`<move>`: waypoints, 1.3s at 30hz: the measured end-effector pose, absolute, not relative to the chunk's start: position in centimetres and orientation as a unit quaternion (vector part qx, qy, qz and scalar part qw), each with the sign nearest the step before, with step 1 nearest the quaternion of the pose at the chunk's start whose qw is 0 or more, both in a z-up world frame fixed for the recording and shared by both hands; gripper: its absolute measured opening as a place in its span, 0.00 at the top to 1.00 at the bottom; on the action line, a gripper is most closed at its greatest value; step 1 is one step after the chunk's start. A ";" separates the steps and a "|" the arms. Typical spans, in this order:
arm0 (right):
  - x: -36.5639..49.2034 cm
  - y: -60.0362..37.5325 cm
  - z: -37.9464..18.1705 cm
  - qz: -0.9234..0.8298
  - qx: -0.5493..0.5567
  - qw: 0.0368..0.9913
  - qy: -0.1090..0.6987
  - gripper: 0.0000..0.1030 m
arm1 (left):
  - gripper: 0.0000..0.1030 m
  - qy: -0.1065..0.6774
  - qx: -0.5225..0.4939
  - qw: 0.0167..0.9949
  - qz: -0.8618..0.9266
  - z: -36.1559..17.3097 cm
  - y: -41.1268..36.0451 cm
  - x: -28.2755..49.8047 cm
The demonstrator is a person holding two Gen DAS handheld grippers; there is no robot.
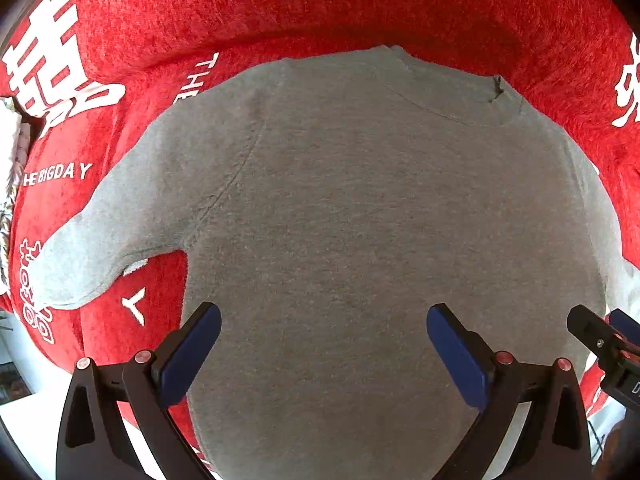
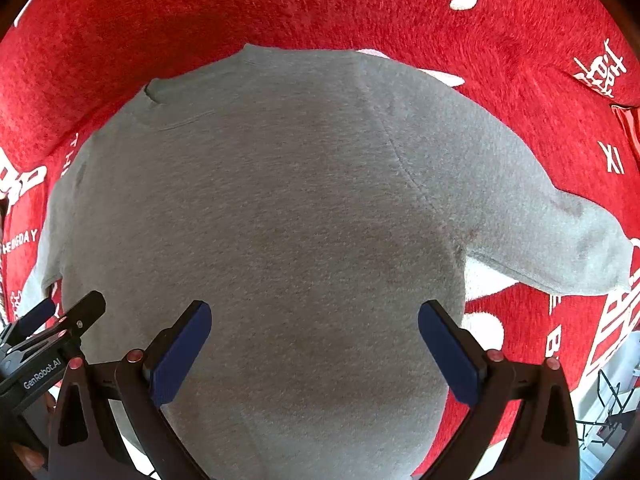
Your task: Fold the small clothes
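- Shirt first: a small grey short-sleeved knit T-shirt lies spread flat on a red fleecy cloth with white lettering, collar at the far side, hem toward both cameras, one sleeve out to each side.
- Nothing is folded yet, so I judge the task to be at its very start, with the first grip still to be taken.
- To do this step well, I would take the shirt near a sleeve or hem corner, pinch only the grey knit and not the red cloth under it, then carry that side across in one flat sweep so no crease bunches at the shoulder seam.
- The left gripper hovers over the lower body of the shirt, its blue-padded fingers spread wide with nothing between them.
- The right gripper hangs just beside it over the same lower area, likewise spread and empty; each shows at the edge of the other's view.
- Whether either tip touches the fabric, I cannot tell.
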State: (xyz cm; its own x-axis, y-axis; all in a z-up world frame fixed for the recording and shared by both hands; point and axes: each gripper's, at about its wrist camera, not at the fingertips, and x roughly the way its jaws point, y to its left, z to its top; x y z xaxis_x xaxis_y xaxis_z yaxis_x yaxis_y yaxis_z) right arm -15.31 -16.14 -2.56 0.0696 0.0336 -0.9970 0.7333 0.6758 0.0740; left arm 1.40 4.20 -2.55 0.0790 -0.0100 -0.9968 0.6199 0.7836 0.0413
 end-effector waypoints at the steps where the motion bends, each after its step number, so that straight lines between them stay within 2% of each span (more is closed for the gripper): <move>1: -15.1 -16.3 -2.3 -0.262 0.303 0.665 0.630 0.00 | 0.00 0.640 0.238 0.695 -0.226 -2.7 4.2 1.5; 39: -14.6 -15.2 -1.3 -0.266 0.301 0.665 0.630 0.00 | 0.00 0.648 0.237 0.695 -0.203 -2.5 3.1 0.6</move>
